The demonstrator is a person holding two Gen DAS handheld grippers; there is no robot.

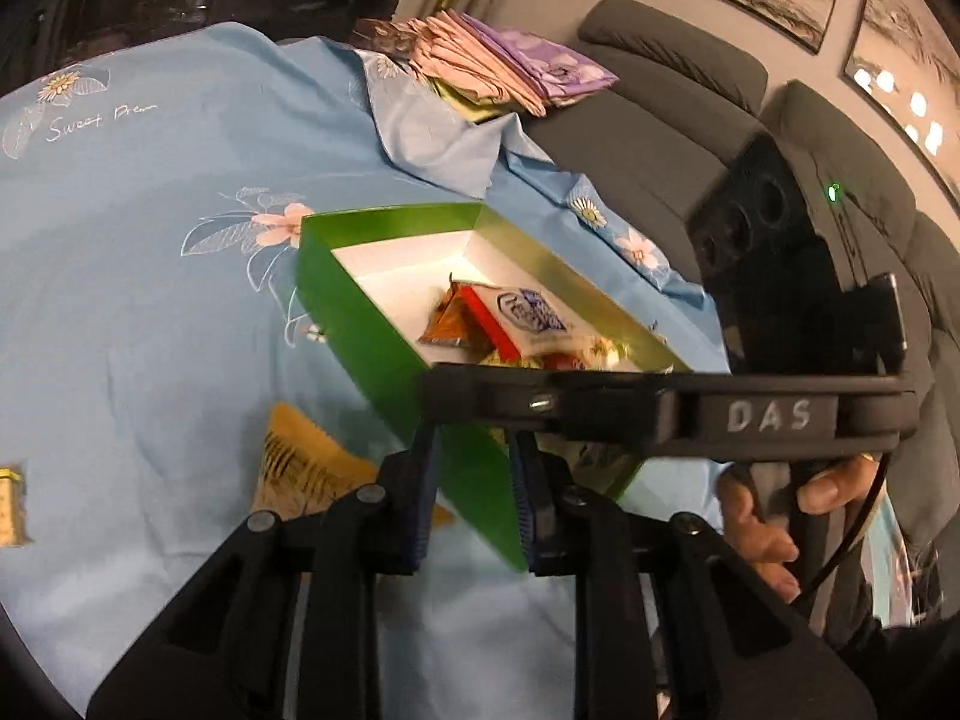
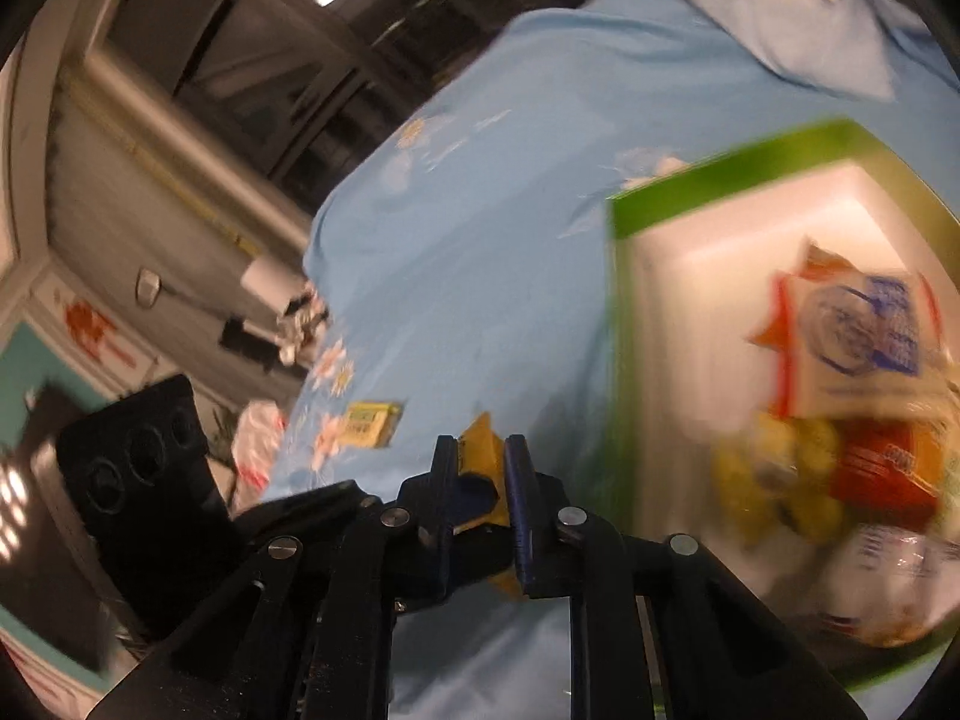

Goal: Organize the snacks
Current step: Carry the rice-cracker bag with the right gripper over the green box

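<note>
- Currently the corner wall of the green box (image 1: 360, 324) is seen pinched between the pads of the left gripper (image 1: 474, 492), whose jaws are clenched on the cardboard.
- A yellow snack packet (image 2: 480, 468) is held in the right gripper (image 2: 480, 498), the jaws being closed on it near the box's outer edge.
- Several wrapped snacks are already gathered inside the box, among them a white-and-blue packet (image 1: 531, 315) and an orange wrapper (image 1: 447, 324).
- On the blue floral cloth (image 1: 150, 240) two items are left outside the box: a yellow fringed packet (image 1: 300, 462) just beside it and a small yellow one (image 1: 12, 504) well apart, at the picture's edge.
- If the box is tilted further by its single pinched corner, the loose snacks could be slid toward the low side or spilled over the wall.
- The thin cardboard wall could be bent or creased by the clamp.
- Should the held packet be released short of the rim, it would be dropped onto the cloth instead.
- The right wrist view is blurred, so the aim over the box is judged uncertain.
</note>
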